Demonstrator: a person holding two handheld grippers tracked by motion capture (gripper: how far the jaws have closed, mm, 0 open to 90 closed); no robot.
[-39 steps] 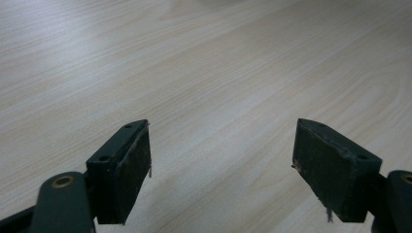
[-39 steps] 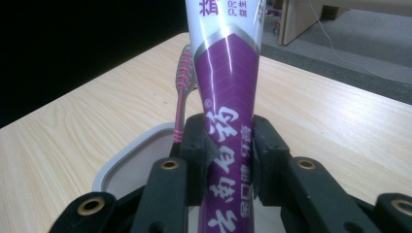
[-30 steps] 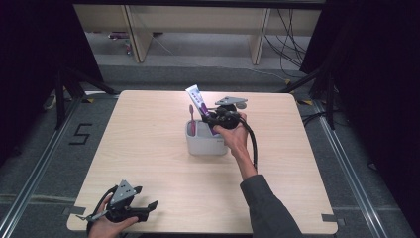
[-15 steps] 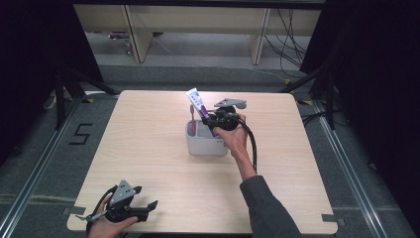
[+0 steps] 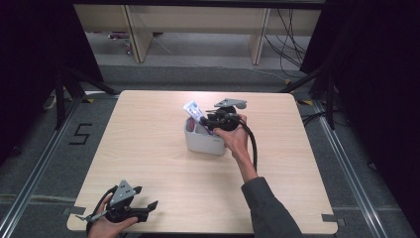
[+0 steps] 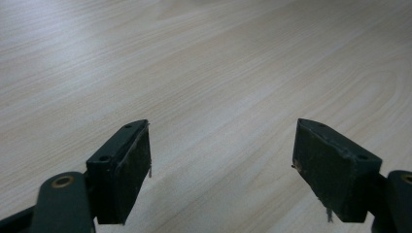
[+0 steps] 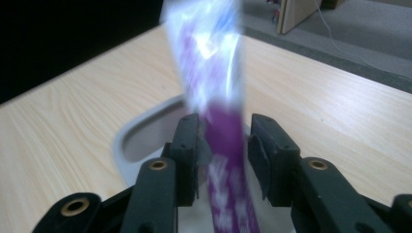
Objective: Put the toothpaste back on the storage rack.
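The grey tub (image 5: 204,141) sits near the middle of the wooden table (image 5: 148,148), well clear of every edge, with bare wood all round it. The right gripper (image 5: 214,121) hangs over the tub's far side; its jaws have just been opening, and the purple-and-white tube (image 7: 221,126) stands between the pads with a sliver of gap on each side. The left gripper (image 5: 141,208) rests at the near-left table edge, jaws wide apart over bare wood. Compared with a second ago, the tube sits lower in the tub.
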